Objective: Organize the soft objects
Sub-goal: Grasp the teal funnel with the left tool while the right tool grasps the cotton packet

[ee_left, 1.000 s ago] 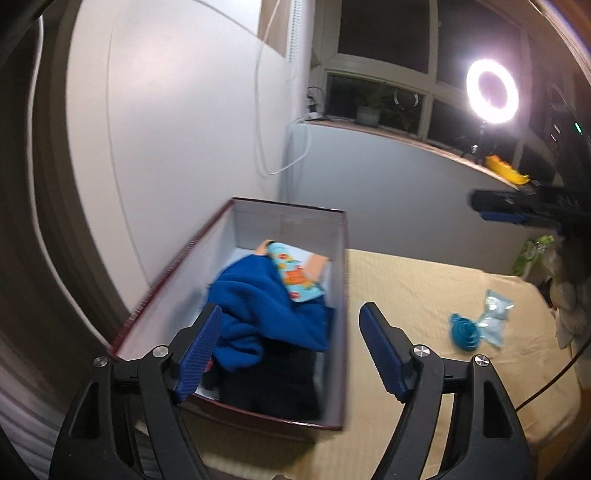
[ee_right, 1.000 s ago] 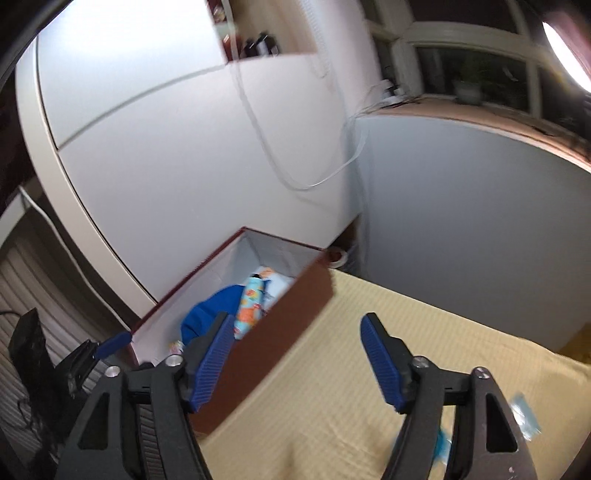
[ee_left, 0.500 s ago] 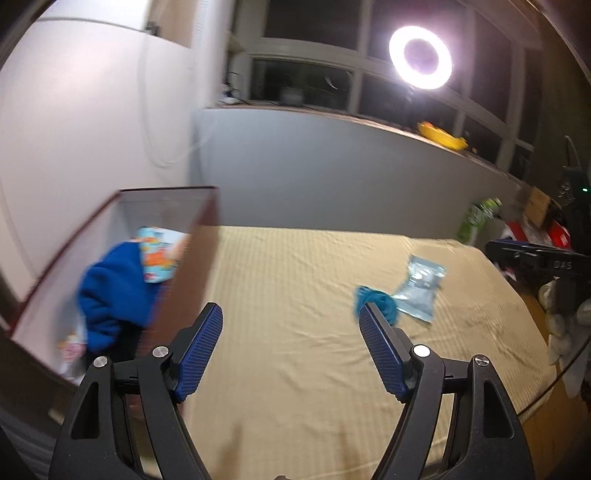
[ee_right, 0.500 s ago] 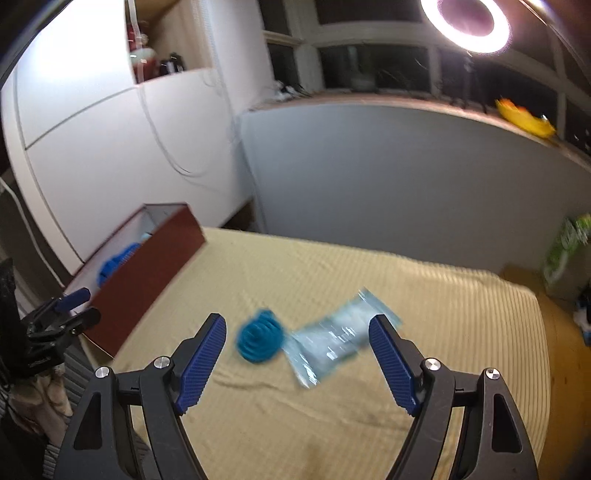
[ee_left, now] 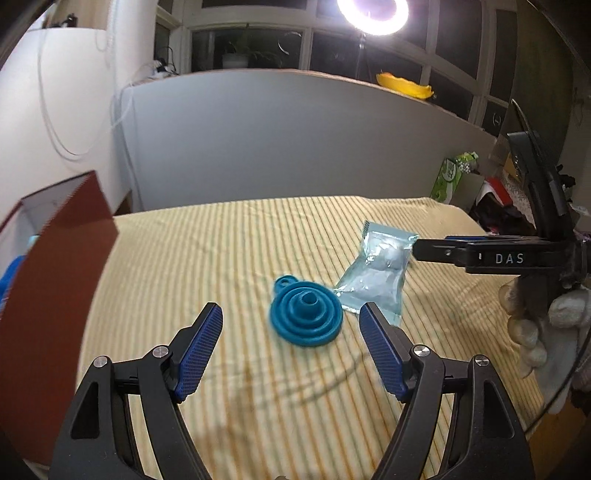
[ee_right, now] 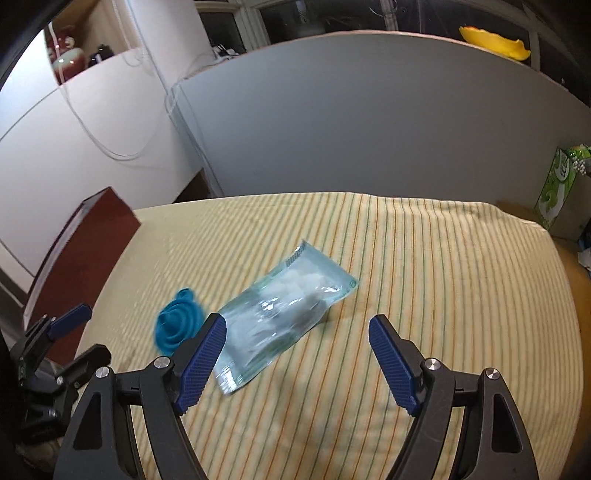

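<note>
A teal collapsible funnel [ee_left: 306, 317] lies flat on the yellow striped bedcover [ee_left: 221, 258]. My left gripper [ee_left: 291, 312] hovers just short of it, open, nothing between its fingers. A clear plastic packet [ee_right: 284, 314] with white soft stuff inside lies beside the funnel [ee_right: 177, 325], touching it. My right gripper [ee_right: 297, 325] stands open above the packet's near end, pads apart from it. A red-brown box [ee_left: 55, 277] stands at the bed's left edge, with a sliver of blue cloth [ee_left: 7, 280] showing inside.
A gloved hand [ee_left: 543, 325] holds the right gripper at the right edge of the left wrist view. A grey panel [ee_right: 369, 129] backs the bed. A green tissue box [ee_right: 557, 192] stands beyond the bed's right end. A ring light [ee_left: 373, 11] glares overhead.
Both grippers swung away from the box, rightward over the bed, and came lower. The funnel and packet now lie right in front of them. Both stayed open.
</note>
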The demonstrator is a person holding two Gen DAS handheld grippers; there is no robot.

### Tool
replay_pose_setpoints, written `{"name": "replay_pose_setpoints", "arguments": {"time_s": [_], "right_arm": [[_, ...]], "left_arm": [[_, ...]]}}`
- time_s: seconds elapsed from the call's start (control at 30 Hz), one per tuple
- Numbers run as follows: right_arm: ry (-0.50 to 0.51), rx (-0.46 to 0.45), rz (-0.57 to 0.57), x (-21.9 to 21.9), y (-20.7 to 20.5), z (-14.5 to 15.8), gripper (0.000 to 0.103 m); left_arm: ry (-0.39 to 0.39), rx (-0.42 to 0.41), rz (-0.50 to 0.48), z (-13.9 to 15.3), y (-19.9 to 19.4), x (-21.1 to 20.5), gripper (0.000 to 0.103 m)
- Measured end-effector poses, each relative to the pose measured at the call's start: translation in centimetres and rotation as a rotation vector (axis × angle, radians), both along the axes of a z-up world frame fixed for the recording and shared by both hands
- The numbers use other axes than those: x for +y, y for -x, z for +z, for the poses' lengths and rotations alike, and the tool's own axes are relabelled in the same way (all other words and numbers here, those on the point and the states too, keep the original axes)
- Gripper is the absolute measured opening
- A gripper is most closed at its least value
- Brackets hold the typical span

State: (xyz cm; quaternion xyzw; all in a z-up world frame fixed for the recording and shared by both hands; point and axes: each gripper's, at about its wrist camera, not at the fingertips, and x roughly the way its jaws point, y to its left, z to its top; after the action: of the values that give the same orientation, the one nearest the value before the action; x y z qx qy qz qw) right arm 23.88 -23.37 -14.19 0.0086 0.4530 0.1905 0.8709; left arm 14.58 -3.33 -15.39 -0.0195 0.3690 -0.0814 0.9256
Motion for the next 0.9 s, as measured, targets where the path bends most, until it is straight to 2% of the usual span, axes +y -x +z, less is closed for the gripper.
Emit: {"name": "replay_pose_setpoints", "arguments": {"time_s": [0.13, 0.37, 0.53, 0.73, 0.83, 0.9], "right_arm": [[0.01, 0.019, -0.013, 0.1, -1.5, -1.3, 0.076], [0.051, 0.021, -0.004, 1.3, -3.1, -2.7, 0.076], [0.081, 0.021, 0.009, 2.1, -3.7, -3.3, 0.076], [0.065, 0.037, 0.025, 3.2, -4.0, -4.0, 0.075], [0.074, 0.021, 0.047, 4.1, -3.6, -3.9, 0.063], [0.08, 0.012, 0.06, 4.5, -3.4, -3.8, 0.05]], "left_arm": [[-0.02, 0.028, 0.008, -1.5, -1.8, -0.8, 0.077], [-0.007, 0.086, 0.023, -3.7, -4.3, -0.9, 0.077], [-0.022, 0.103, 0.03, -3.9, -5.0, -1.4, 0.077], [-0.006, 0.129, 0.025, -4.4, -5.5, -1.0, 0.077], [0.004, 0.133, 0.022, -4.5, -5.6, -0.9, 0.077], [0.004, 0.139, 0.014, -4.7, -5.7, -1.0, 0.077]]}}
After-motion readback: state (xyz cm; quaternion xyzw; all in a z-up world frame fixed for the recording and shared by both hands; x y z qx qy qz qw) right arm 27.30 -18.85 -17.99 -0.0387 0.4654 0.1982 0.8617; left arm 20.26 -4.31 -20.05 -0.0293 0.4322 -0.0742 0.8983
